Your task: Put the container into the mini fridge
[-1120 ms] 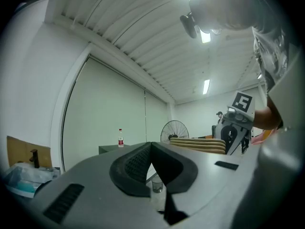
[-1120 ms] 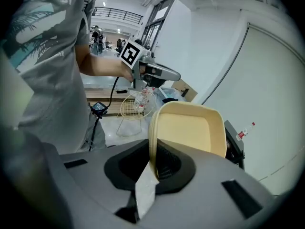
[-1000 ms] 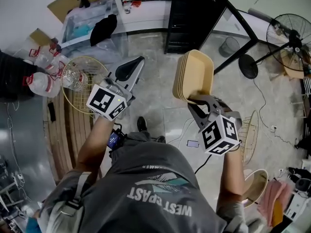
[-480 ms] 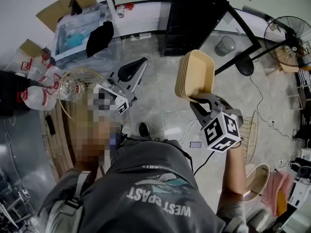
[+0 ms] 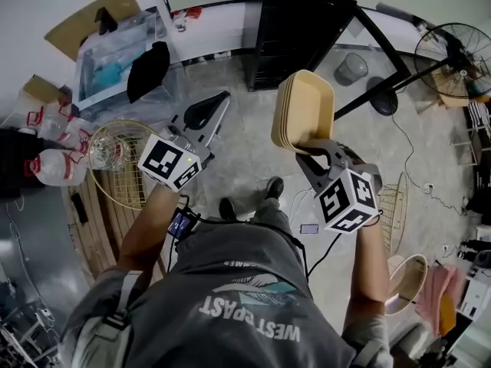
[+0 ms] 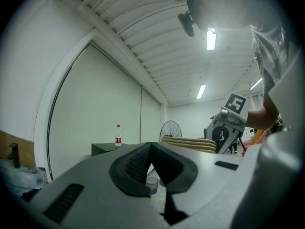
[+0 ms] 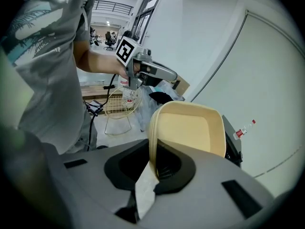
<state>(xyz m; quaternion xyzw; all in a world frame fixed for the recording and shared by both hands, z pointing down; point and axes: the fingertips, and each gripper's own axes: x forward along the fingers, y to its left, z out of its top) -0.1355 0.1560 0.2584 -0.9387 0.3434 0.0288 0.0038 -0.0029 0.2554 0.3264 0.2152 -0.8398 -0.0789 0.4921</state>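
- The pale tan, round-cornered plastic container (image 5: 305, 113) is held in the air above the floor, standing on edge, its lower rim pinched in the right tongs (image 5: 311, 153). It looks like a nested stack: several thin rims lie one on another, but I cannot count them for certain.
- In the right gripper view the right tongs (image 7: 153, 163) are clamped on the container's (image 7: 190, 128) rim, with a white slip of paper (image 7: 143, 192) hanging between the black ribbed pads.
- The left tongs (image 6: 151, 149) are pressed together with nothing between them; in the head view they (image 5: 219, 102) are held well apart from the container, to its left.
- Each gripper carries one cube with black-and-white square markers.
- The person's grey T-shirt (image 5: 253, 317) reads "WEST COAST", upside down in the head view.
- The black box-shaped mini fridge (image 5: 288, 29) stands on the floor beyond the container, by the wall; one clear bottle with a red label (image 6: 118, 135) stands on top of it.
- One gold wire basket (image 5: 115, 167) sits at the left beside large clear water bottles (image 5: 54, 140).
- One black standing fan (image 5: 453, 48) is at the far right.
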